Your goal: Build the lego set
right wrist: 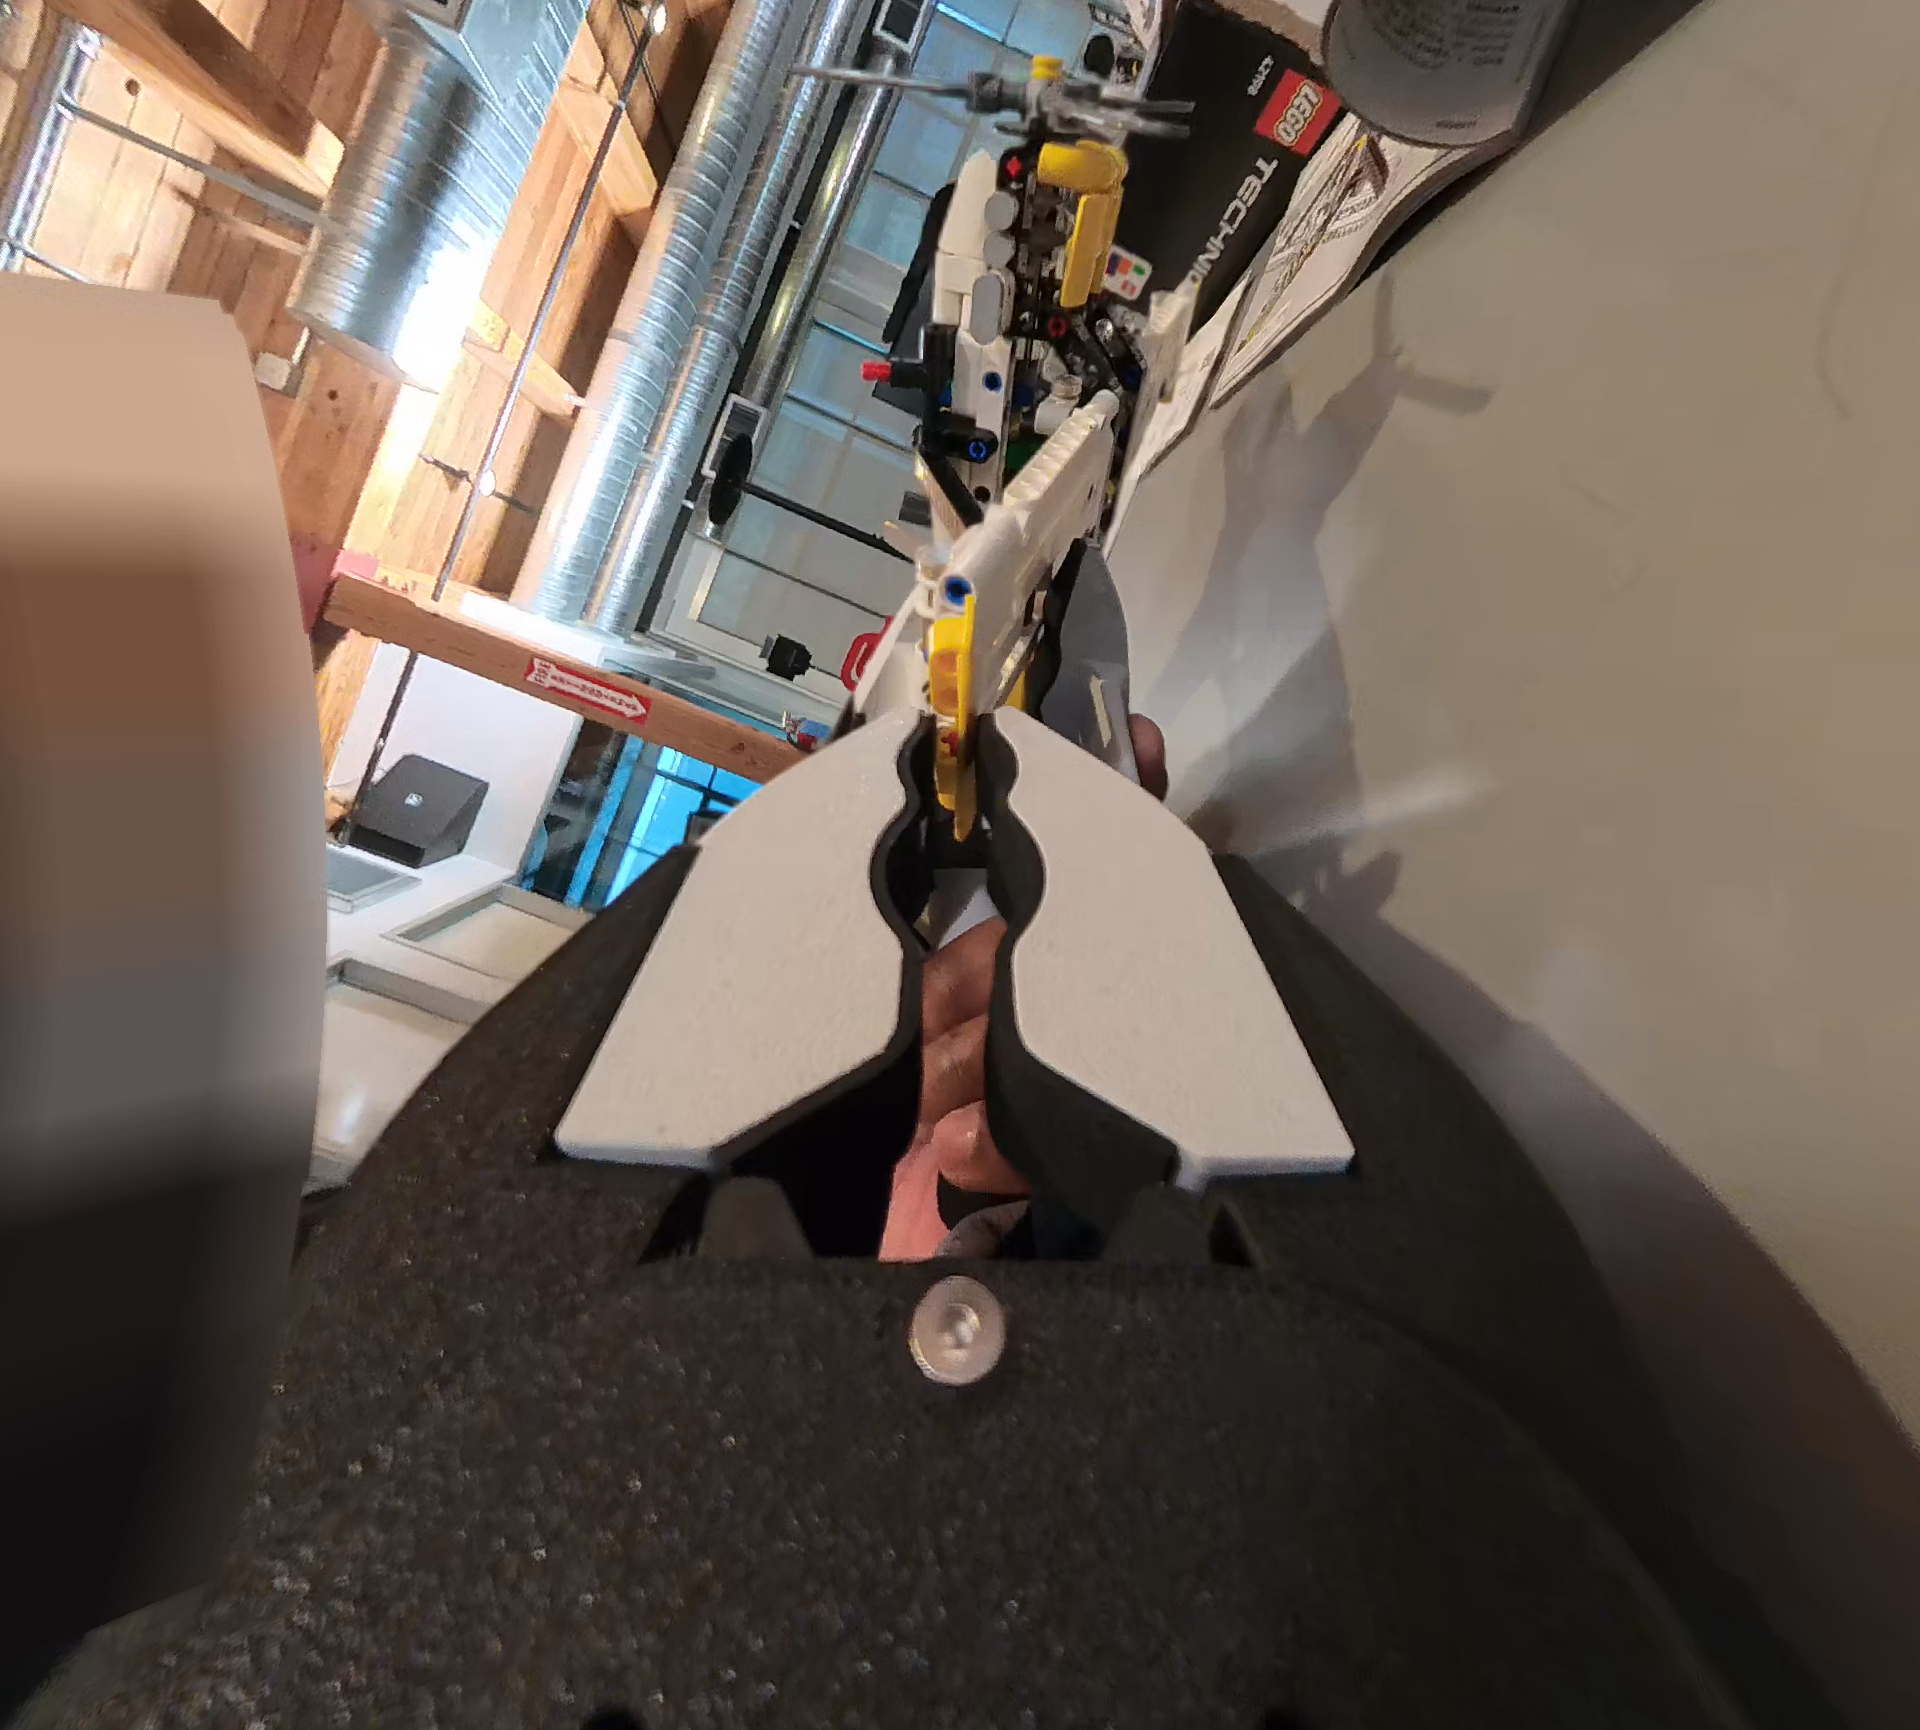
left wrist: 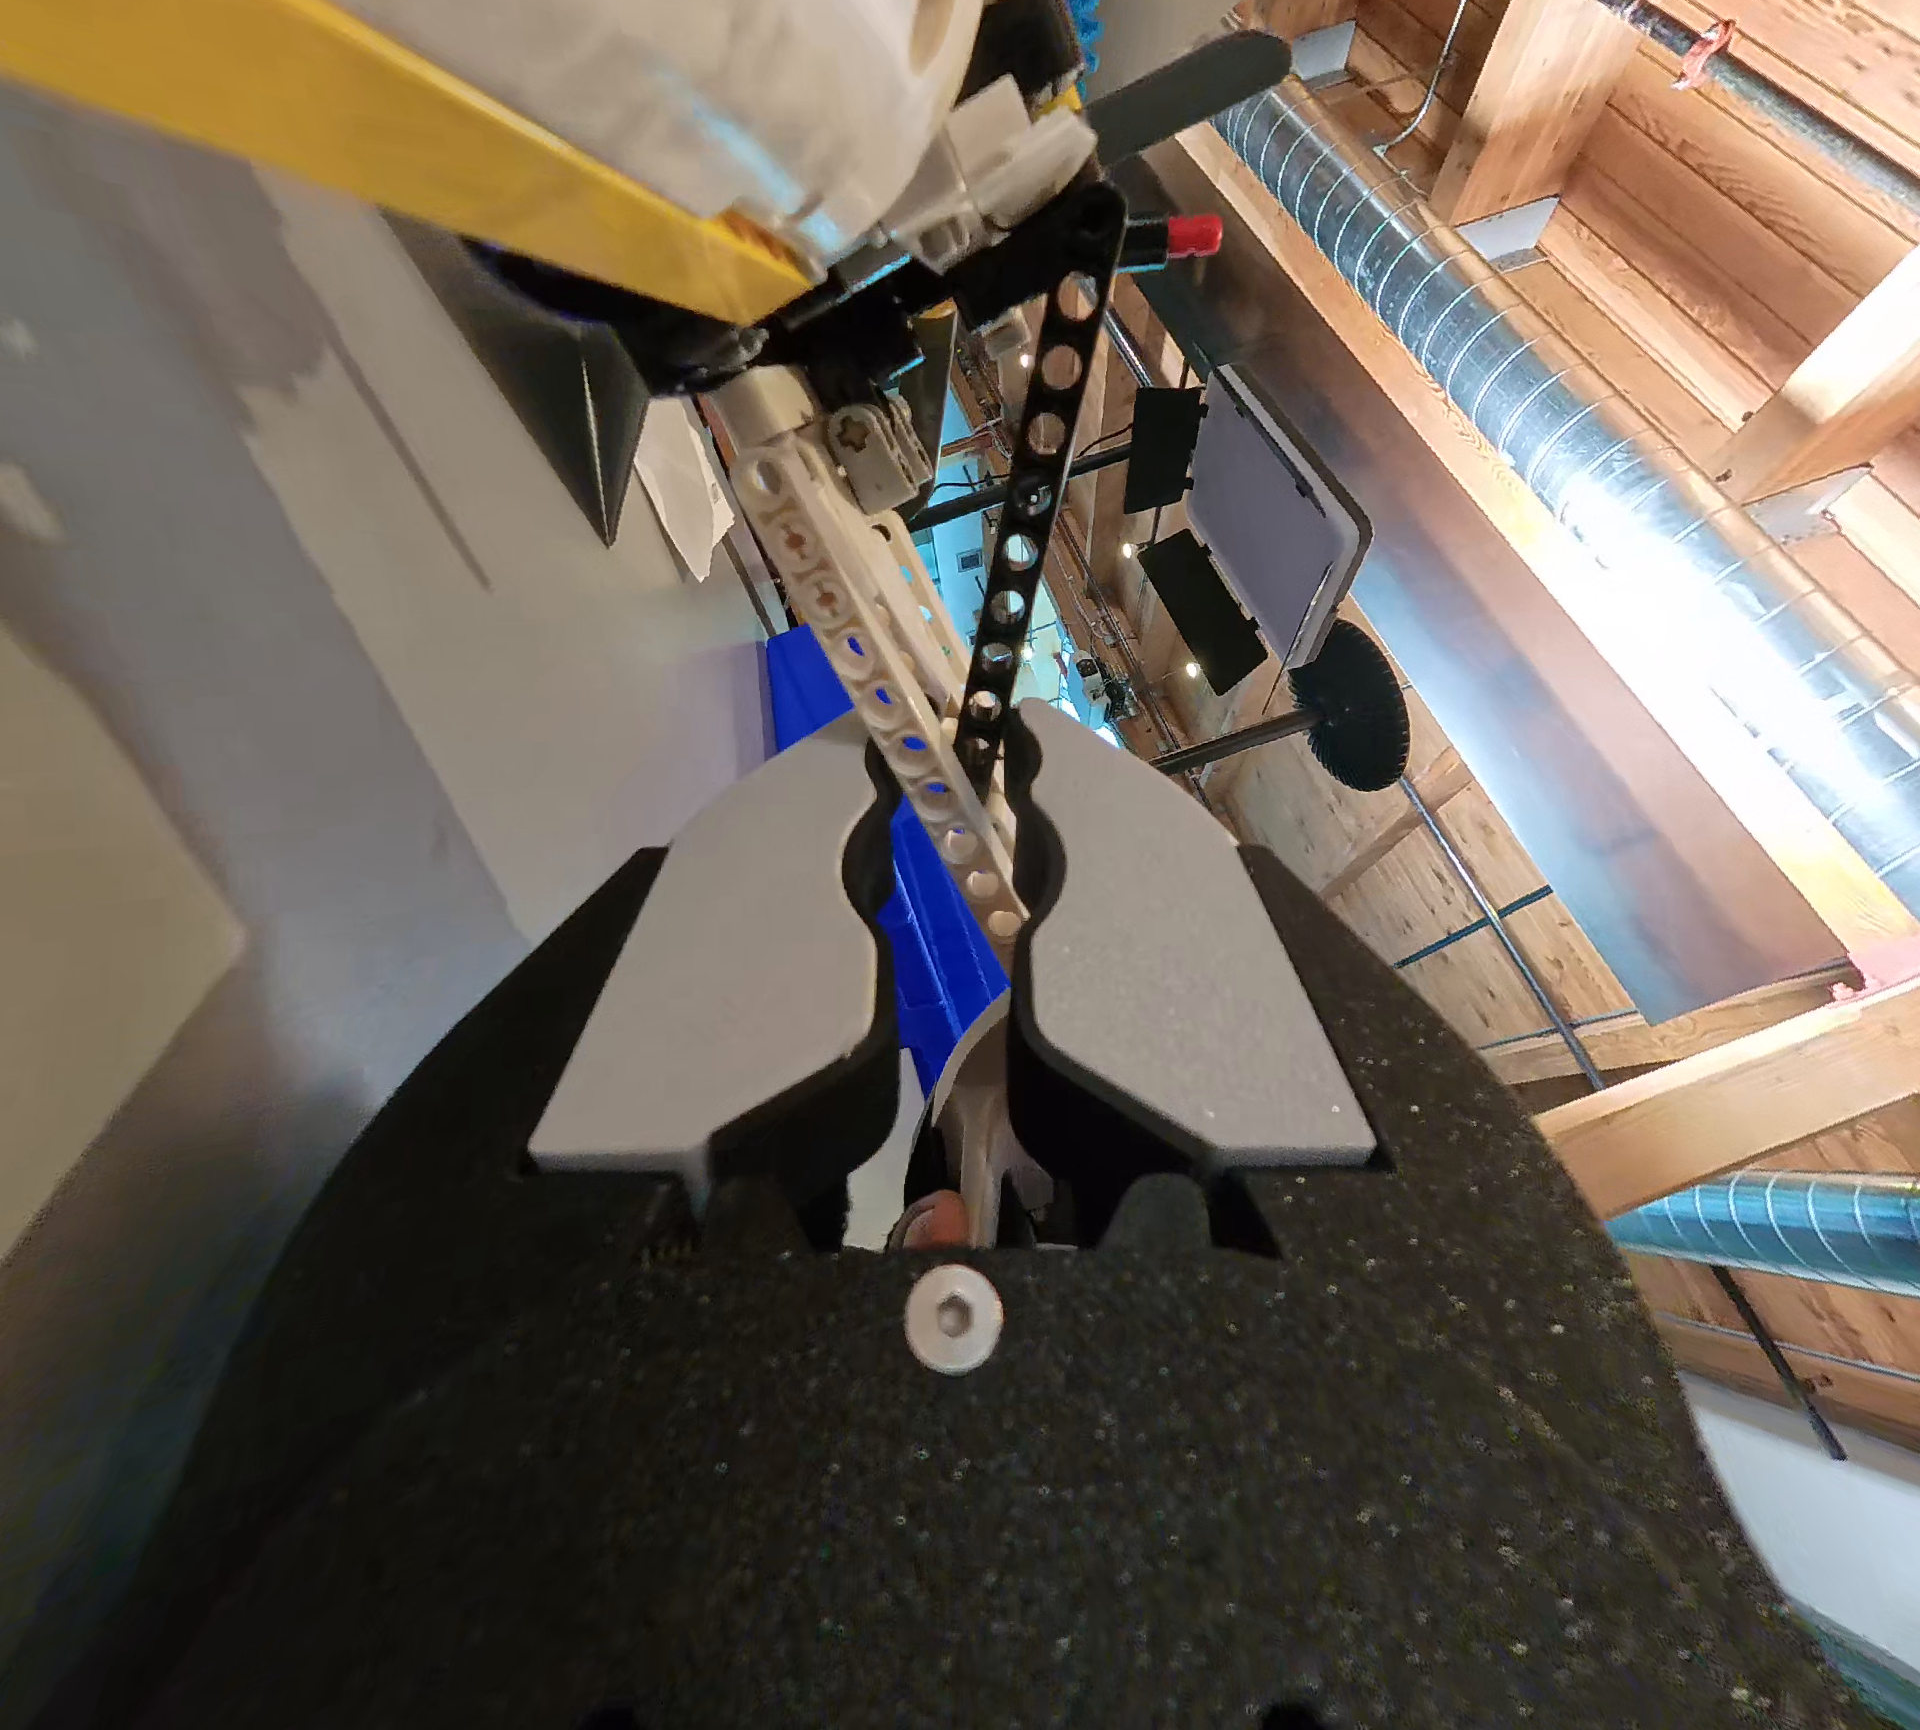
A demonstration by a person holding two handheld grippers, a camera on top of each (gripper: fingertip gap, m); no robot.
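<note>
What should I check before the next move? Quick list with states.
1. Left gripper shut on white beam: ok.
2. Black beam free of the left jaws: not ok, its end sits between them.
3. Right gripper shut on yellow part: ok.
4. Model in one piece between the grippers: cannot tell.
5. Rotor clear of the box: cannot tell.

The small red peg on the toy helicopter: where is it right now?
In the left wrist view the red peg juts out right of the black holed beam's top end, below the grey rotor blade.
</note>
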